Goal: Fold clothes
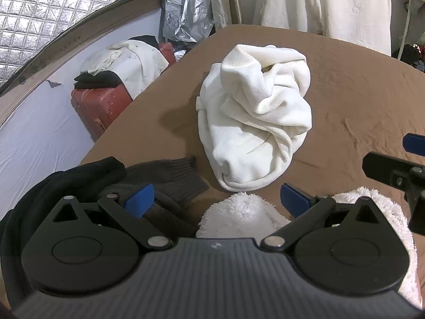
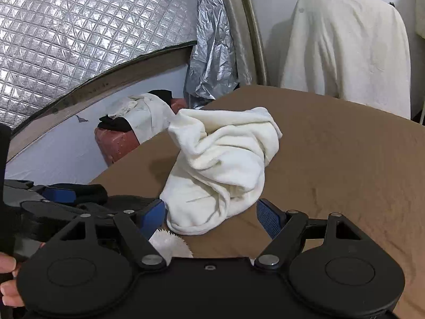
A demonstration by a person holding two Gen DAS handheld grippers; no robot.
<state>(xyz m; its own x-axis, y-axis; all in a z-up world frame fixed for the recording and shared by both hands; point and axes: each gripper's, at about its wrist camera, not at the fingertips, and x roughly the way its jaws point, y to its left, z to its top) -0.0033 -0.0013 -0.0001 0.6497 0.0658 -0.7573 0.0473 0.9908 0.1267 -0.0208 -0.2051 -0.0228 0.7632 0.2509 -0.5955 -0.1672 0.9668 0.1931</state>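
A crumpled cream garment [image 1: 255, 111] [image 2: 223, 170] lies bunched on the brown bed sheet [image 1: 350, 85] [image 2: 340, 164], ahead of both grippers. My left gripper [image 1: 217, 202] is open, hovering over a fluffy white garment [image 1: 241, 212] near the bed's front edge. A dark brown knit piece [image 1: 172, 178] and black clothes [image 1: 79, 178] lie under its left finger. My right gripper [image 2: 212, 214] is open too, its fingers either side of the cream garment's near end, not touching it. The fluffy white fabric [image 2: 170, 244] peeks out below it. The right gripper's fingers [image 1: 414, 141] show at the left wrist view's right edge.
A red suitcase [image 1: 98, 106] [image 2: 114, 141] draped with white and black clothes stands on the floor left of the bed. Silver quilted insulation [image 2: 79, 26] covers the wall behind. A cream coat [image 2: 345, 47] hangs beyond the bed's far edge. A hand [image 2: 8, 279] shows at lower left.
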